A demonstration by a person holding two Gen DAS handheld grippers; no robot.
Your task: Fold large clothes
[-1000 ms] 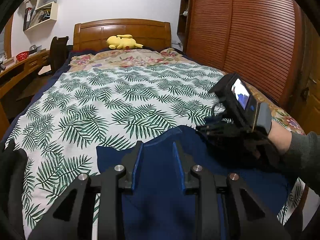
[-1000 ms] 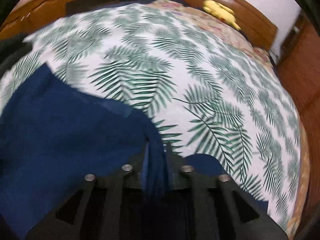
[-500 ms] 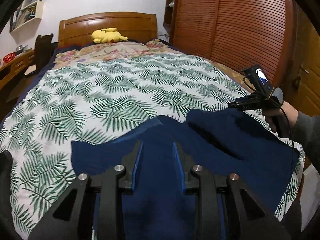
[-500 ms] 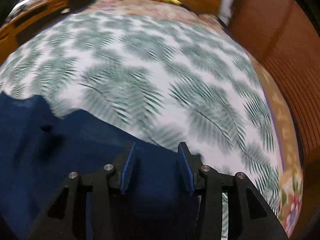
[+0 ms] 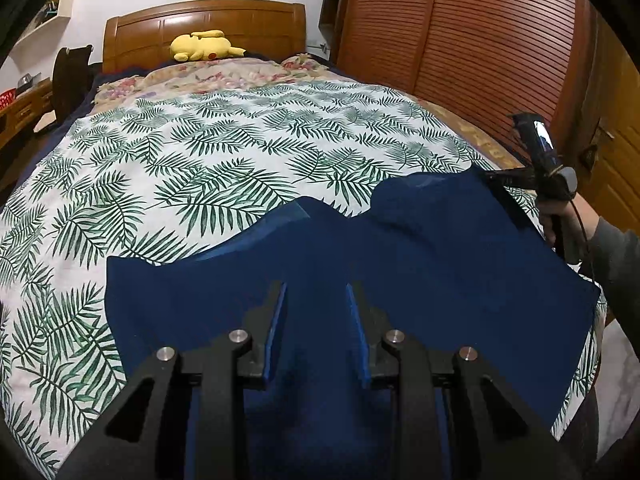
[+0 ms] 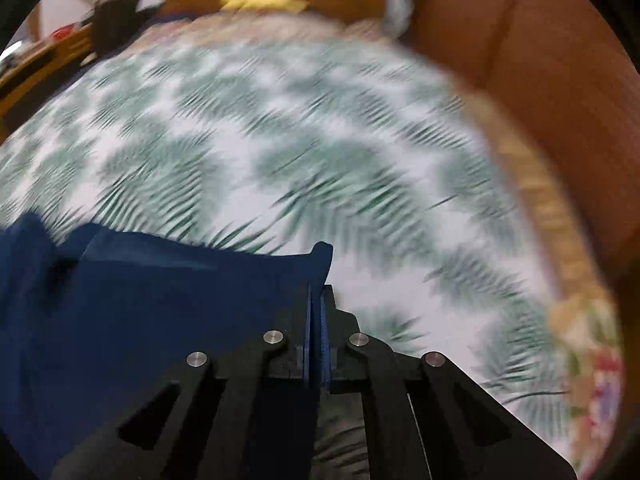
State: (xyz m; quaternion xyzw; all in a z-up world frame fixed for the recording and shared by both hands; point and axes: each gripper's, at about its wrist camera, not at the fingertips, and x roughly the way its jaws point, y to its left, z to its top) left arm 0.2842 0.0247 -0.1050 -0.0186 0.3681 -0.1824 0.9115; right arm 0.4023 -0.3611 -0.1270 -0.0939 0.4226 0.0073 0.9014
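In the left wrist view, a dark blue fabric garment [image 5: 360,264] is seen spread over the near end of a bed covered by a white quilt printed with green palm leaves [image 5: 224,152]. The left gripper [image 5: 316,332] is held over the cloth with a gap between its blue-padded fingers [image 5: 276,328]; whether the cloth is pinched there cannot be told. At the right edge, the garment's far corner is held by the right gripper [image 5: 490,176], carried by a hand [image 5: 560,216] in a grey sleeve. A yellow plush toy [image 5: 204,45] is seen lying by the brown wooden headboard [image 5: 200,20].

In the right wrist view, which is blurred, the right gripper [image 6: 318,312] is seen clamped on the garment's [image 6: 160,300] edge, its jaws having just been closing, with a corner of cloth poking out past the tips
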